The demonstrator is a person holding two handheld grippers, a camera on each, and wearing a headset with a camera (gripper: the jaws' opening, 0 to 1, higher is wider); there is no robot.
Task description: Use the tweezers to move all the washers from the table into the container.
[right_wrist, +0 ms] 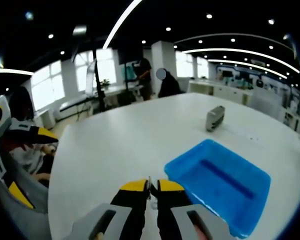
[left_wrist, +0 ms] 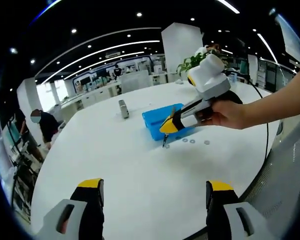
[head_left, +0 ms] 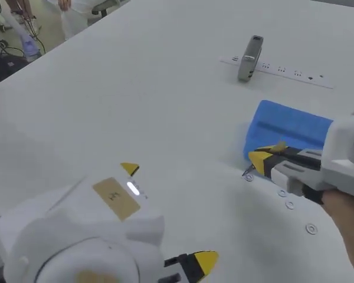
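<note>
Two jaws of my right gripper (head_left: 261, 158) press together on the tweezers (head_left: 248, 171), whose tips point down at the surface (head_left: 165, 106), at or just above one washer (head_left: 249, 177); I cannot tell if they touch. Three more washers (head_left: 289, 205) trail off toward 4 o'clock. The blue container (head_left: 289, 127) sits just beside, at 1 o'clock. My left gripper (head_left: 167, 216), jaws spread and empty, hangs at 8 o'clock.

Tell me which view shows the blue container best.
The right gripper view: the blue container is close, whole, inside visible. The head view has the right gripper covering part of it; the left gripper view shows it small and far.
</note>
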